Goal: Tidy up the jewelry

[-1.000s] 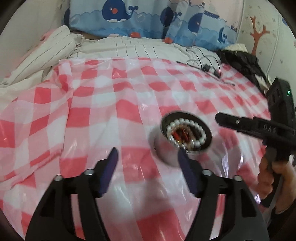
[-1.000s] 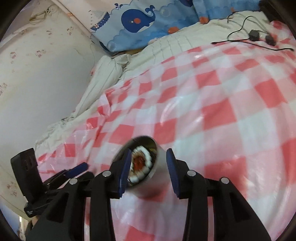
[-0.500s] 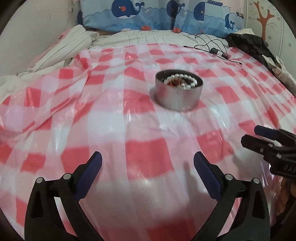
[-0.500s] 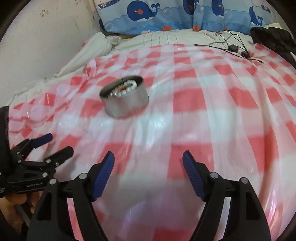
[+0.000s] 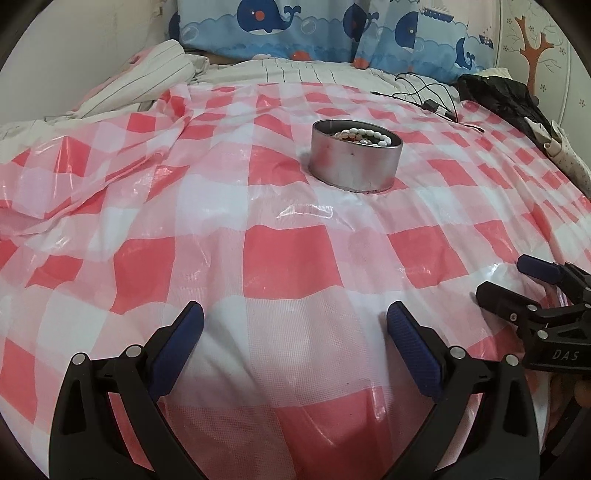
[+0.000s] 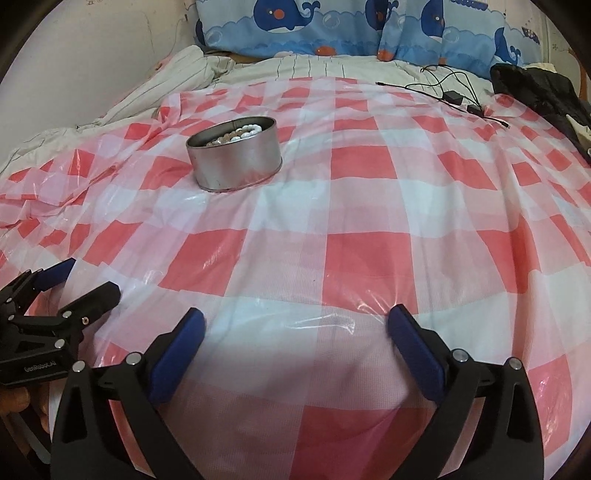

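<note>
A round metal tin (image 5: 355,160) stands upright on the red-and-white checked plastic sheet (image 5: 288,266), far ahead of both grippers; it also shows in the right wrist view (image 6: 233,158). A white bead bracelet (image 5: 365,133) and other jewelry lie inside it, partly hidden by the wall. My left gripper (image 5: 295,325) is open wide and empty, low over the sheet near its front. My right gripper (image 6: 295,325) is open wide and empty, beside the left one. The right gripper shows at the right edge of the left wrist view (image 5: 517,284), and the left gripper at the left edge of the right wrist view (image 6: 77,284).
Whale-print pillows (image 5: 332,33) and a striped blanket (image 5: 147,81) lie at the bed's head. A black cable with charger (image 5: 428,99) and a black bag (image 5: 502,99) lie at the back right. A wall (image 6: 74,55) runs along the left.
Both grippers have pulled back from the tin and opened wide. The right gripper, which had the tin between its fingers, has let it go; the tin now stands alone on the sheet.
</note>
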Demonstrator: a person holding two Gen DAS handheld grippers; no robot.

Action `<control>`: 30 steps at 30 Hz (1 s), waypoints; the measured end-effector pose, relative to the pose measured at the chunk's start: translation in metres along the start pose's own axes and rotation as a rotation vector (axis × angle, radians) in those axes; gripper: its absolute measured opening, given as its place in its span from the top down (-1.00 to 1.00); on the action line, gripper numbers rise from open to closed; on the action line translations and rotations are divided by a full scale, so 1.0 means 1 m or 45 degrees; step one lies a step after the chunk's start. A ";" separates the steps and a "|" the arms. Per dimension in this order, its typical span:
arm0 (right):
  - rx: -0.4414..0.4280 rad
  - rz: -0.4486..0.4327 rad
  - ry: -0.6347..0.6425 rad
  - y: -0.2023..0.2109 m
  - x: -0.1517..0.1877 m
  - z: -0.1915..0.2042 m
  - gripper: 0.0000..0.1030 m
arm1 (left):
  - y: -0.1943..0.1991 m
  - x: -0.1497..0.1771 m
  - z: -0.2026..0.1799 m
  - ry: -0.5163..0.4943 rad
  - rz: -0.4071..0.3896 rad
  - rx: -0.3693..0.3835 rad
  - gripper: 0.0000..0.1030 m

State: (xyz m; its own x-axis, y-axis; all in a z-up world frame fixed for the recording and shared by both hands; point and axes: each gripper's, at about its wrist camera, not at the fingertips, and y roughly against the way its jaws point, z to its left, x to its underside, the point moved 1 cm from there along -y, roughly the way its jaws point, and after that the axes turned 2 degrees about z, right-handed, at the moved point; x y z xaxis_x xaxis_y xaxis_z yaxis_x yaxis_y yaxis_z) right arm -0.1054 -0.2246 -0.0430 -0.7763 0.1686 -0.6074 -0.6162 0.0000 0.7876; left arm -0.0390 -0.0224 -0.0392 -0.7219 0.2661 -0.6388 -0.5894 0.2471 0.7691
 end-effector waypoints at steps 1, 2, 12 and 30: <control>0.009 -0.003 0.004 0.000 0.001 0.001 -0.85 | 0.000 0.001 0.001 0.001 -0.002 0.001 -0.85; 0.014 -0.003 0.010 0.000 0.001 0.001 -0.85 | 0.000 0.000 0.001 0.004 -0.003 0.003 -0.85; 0.040 -0.055 -0.041 0.006 0.005 -0.003 -0.85 | 0.003 0.002 0.004 0.032 -0.020 0.000 -0.85; 0.072 -0.067 -0.056 0.008 0.007 -0.005 -0.85 | 0.003 0.004 0.003 0.049 -0.016 -0.028 -0.85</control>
State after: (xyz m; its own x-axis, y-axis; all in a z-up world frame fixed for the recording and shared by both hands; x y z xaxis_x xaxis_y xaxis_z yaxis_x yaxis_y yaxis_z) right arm -0.1164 -0.2282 -0.0411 -0.7354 0.2102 -0.6442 -0.6469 0.0653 0.7598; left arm -0.0427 -0.0177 -0.0399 -0.7275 0.2274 -0.6474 -0.6060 0.2295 0.7616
